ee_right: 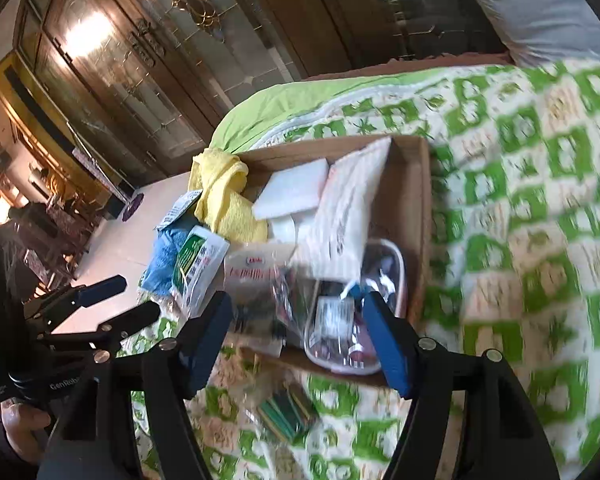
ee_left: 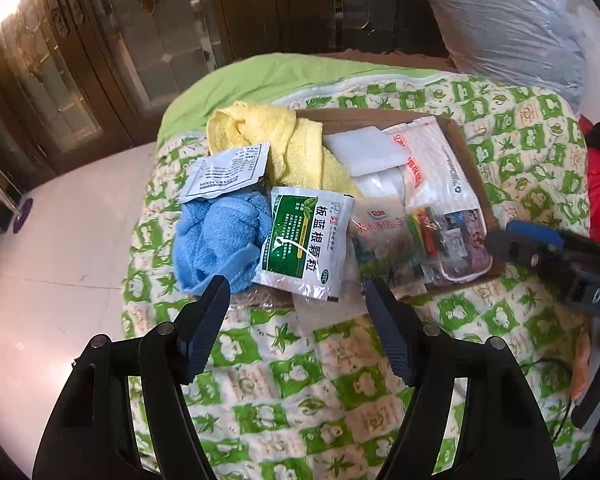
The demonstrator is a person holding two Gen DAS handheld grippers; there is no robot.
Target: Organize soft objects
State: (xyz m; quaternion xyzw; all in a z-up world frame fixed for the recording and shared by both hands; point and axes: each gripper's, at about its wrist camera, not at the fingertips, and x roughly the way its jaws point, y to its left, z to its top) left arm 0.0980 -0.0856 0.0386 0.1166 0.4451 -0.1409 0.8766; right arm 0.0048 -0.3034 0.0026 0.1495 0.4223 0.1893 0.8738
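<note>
Both your tools are empty right now: the left tool stands wide over the quilt, nothing between its pads, and the right tool is spread wide too, hanging just in front of the near edge of the cardboard box with no grip on anything. So where do you stand? A fair bit already sits in the box: the white foam pads, the white mailer bag and the clear pouch at the near end. The yellow towel is only half in, draped over the far left corner. Left to do, by my reading: the blue towel lies bunched on the quilt just beside the box, the green sachet rests against it and over the box edge, and the grey sachet sits on top of the blue towel. A small green packet lies loose on the bed in front of the box as well. More than half sorted, I'd say.
</note>
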